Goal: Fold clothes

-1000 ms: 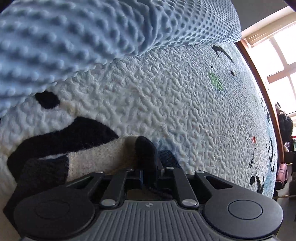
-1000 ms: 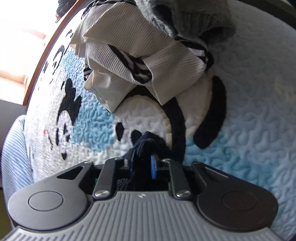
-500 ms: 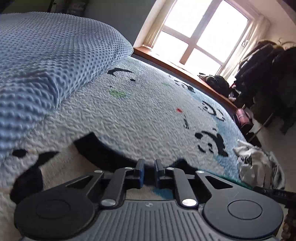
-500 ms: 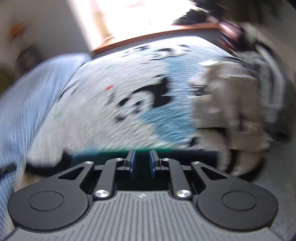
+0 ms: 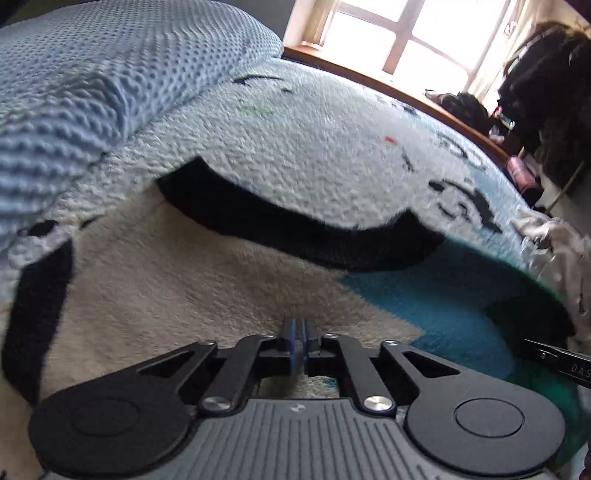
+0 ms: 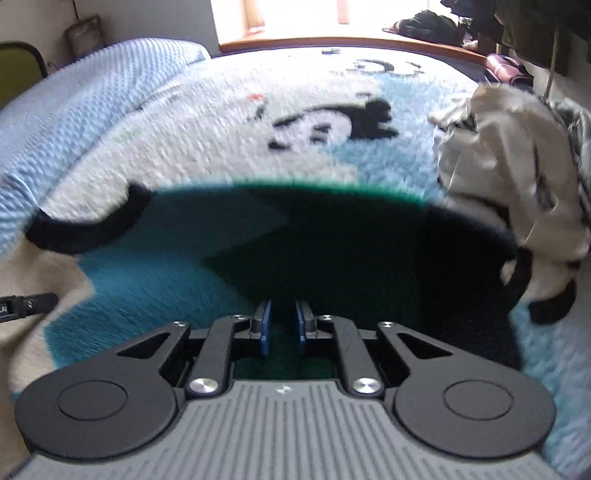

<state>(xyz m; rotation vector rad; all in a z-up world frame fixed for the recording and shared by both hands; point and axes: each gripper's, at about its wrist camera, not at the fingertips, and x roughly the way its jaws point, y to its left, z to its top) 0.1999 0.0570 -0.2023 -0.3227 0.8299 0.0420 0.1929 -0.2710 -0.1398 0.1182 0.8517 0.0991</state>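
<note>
Left gripper (image 5: 297, 326): blue pads pressed together, low at near edge of cream part of fuzzy sweater (image 5: 177, 288). Cannot tell if any fabric pinched between pads. Right gripper (image 6: 282, 317): pads a little apart, narrow gap, dark green fabric showing in and behind it; cannot tell if clamped.

Sweater colour-blocked in cream, black, teal and dark green, spread wide just ahead of both cameras, over panda-print bedspread (image 5: 314, 147). Far edge curving across the left wrist view, black band along it. Cream and black on left side, teal and dark green toward right. Motion blur in both views, worse on the right.

Tip of each gripper visible at frame edge of the other's view, close beside the sweater.

Blue waffle-textured blanket (image 5: 92, 81) bunched along left of bedspread. Crumpled pile of pale clothes (image 6: 506, 177) with black-and-white stripes on bedspread at right, touching or overlapping sweater's right edge. Bright window (image 5: 424, 33) beyond wooden bed frame (image 5: 369, 79), dark coats (image 5: 546, 85) hanging at far right.
</note>
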